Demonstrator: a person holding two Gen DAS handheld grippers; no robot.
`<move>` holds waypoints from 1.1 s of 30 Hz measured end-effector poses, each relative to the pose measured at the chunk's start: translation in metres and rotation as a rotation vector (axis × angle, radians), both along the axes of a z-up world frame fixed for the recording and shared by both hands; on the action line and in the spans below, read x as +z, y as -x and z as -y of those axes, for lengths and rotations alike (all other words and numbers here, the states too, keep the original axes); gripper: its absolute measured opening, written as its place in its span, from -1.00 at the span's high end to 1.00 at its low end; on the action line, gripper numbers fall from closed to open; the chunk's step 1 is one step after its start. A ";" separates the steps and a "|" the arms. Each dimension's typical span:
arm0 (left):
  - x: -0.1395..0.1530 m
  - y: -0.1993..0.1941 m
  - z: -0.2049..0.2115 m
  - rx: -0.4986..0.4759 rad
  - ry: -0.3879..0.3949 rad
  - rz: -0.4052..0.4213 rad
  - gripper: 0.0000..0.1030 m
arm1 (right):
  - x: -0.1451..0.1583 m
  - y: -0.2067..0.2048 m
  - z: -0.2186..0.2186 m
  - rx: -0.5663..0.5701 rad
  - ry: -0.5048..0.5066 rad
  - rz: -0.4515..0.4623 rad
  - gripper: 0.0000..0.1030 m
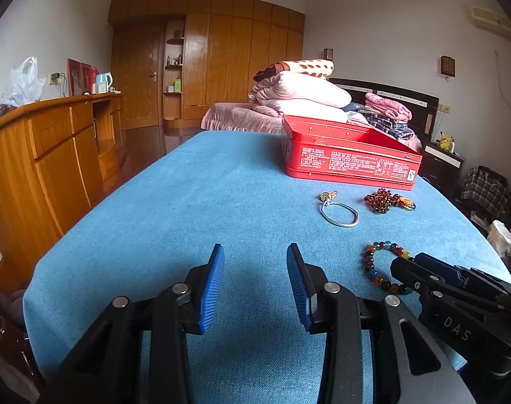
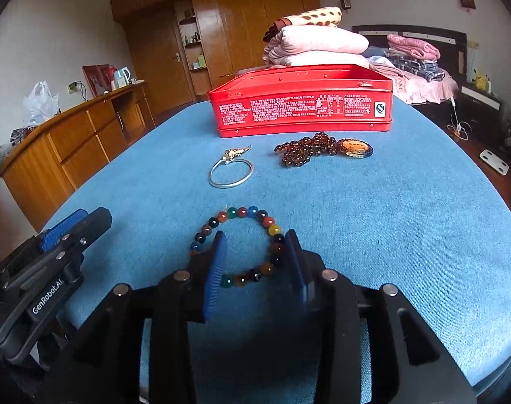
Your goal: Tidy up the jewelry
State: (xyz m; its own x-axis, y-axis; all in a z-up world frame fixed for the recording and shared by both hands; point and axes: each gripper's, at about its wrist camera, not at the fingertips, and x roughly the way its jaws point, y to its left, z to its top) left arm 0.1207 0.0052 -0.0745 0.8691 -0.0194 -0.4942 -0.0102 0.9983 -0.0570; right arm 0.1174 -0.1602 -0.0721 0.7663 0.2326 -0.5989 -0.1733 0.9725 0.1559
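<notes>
Nearest to us, at the near edge of the blue-covered surface [image 2: 373,235], we hold both pairs of tongs low and angled down at the cloth. Our left tongs [image 1: 255,286] stand parted over bare cloth with nothing between them; they look parked there to keep clear while the other hand works.

Our right tongs [image 2: 255,262] straddle the near side of the multicoloured bead bracelet [image 2: 236,244]. The jaws are apart and neither pad seems to press on a bead, so we judge nothing is gripped: the bracelet lies flat on the cloth as a loose ring, part of its loop between the fingers. We take this for a line-up on the closest piece, since it is the easiest reach.

Further toward the middle of the surface lies a silver bangle [image 2: 231,171] with a small gold charm, and just beside it, to the right, a heap of amber beads [image 2: 306,153] with an orange pendant.

At the far edge stands the red tin [image 2: 302,111], open at the top, directly behind the jewelry. That placement suggests it is the container the pieces are meant for; none is visibly in it yet.
</notes>
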 end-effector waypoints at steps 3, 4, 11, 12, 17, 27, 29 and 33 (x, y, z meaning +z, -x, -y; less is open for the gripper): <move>0.000 0.000 0.000 -0.002 0.003 -0.003 0.26 | -0.001 -0.001 0.001 -0.017 0.014 0.001 0.52; 0.000 0.000 0.000 -0.003 0.002 -0.004 0.26 | -0.001 -0.002 0.002 -0.019 0.016 -0.001 0.58; 0.000 -0.002 0.001 -0.004 0.001 -0.009 0.26 | -0.001 -0.003 0.007 -0.021 0.042 -0.002 0.87; 0.000 -0.003 0.002 -0.008 0.004 -0.014 0.26 | 0.001 -0.003 0.010 -0.025 0.044 -0.001 0.87; 0.004 -0.016 0.019 -0.049 0.011 -0.041 0.26 | 0.008 -0.002 0.032 -0.069 0.041 0.013 0.87; 0.004 -0.066 0.064 -0.069 0.052 -0.127 0.25 | 0.011 0.000 0.064 -0.086 -0.017 0.019 0.87; 0.001 -0.075 0.070 -0.057 0.043 -0.152 0.25 | 0.011 0.000 0.069 -0.085 -0.029 0.021 0.87; 0.002 -0.082 0.077 -0.048 0.043 -0.167 0.25 | 0.008 -0.002 0.077 -0.086 -0.049 0.010 0.87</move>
